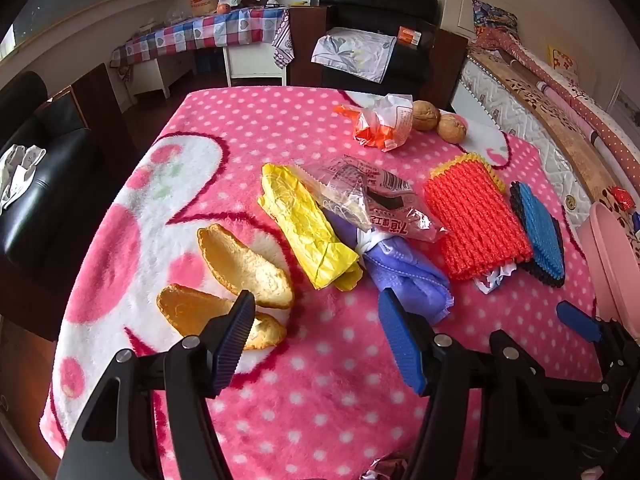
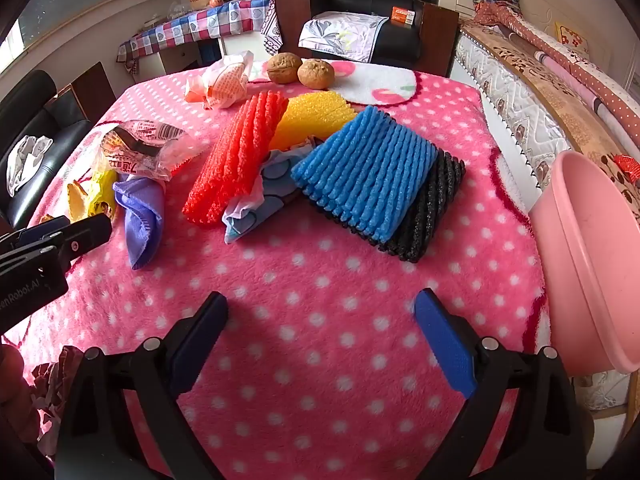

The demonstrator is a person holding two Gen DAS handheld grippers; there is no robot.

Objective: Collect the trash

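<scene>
both grippers hang released over the spotted blanket (image 2: 320, 360). just ahead of the left gripper (image 1: 316, 344), curled orange peels (image 1: 244, 268): light, stiff, best pinched at an edge. beyond the right gripper (image 2: 332, 340), springy foam nets (image 2: 368, 168); farther still, likely slippery wrappers (image 1: 372, 196).

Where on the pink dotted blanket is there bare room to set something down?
Free: the near strip of pink dotted blanket in front of the blue foam net, and the far-left corner beyond the yellow wrapper. Crowded: the middle band from orange peels to foam nets.
</scene>
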